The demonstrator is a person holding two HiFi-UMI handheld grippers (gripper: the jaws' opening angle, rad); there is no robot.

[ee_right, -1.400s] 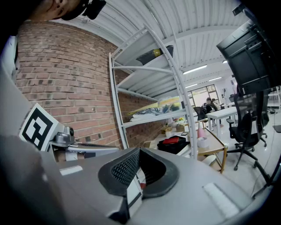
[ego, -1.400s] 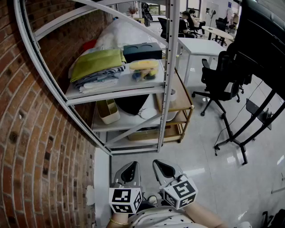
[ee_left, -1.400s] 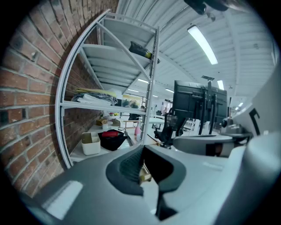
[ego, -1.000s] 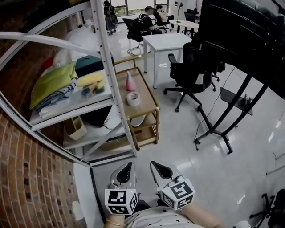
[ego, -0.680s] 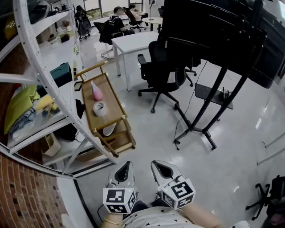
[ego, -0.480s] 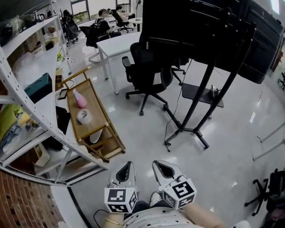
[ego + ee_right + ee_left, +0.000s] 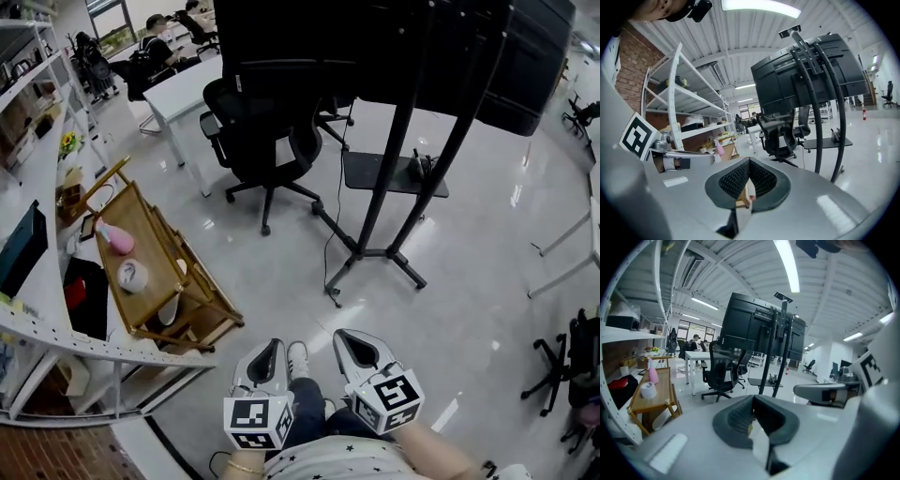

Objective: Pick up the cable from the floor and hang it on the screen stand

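The screen stand (image 7: 387, 197) is a black frame on splayed feet that carries a big dark screen (image 7: 375, 47) and a small tray (image 7: 389, 174). A thin black cable (image 7: 327, 251) hangs down beside it and ends on the floor by its front left foot. My left gripper (image 7: 271, 354) and right gripper (image 7: 353, 347) are low in the head view, side by side, well short of the stand. Both are shut with nothing between the pads. The left gripper (image 7: 752, 405) and the right gripper (image 7: 748, 172) both face the stand (image 7: 816, 122) across open floor.
A black office chair (image 7: 262, 141) stands left of the stand, with a white table (image 7: 178, 89) behind it. To my left are a wooden cart (image 7: 155, 272) and a white shelf rack (image 7: 56, 337). Glossy grey floor (image 7: 469, 281) spreads out to the right.
The head view has swung from the brick wall and shelf rack round to the screen stand, which is now nearer. Both grippers stay shut, low in the frame.
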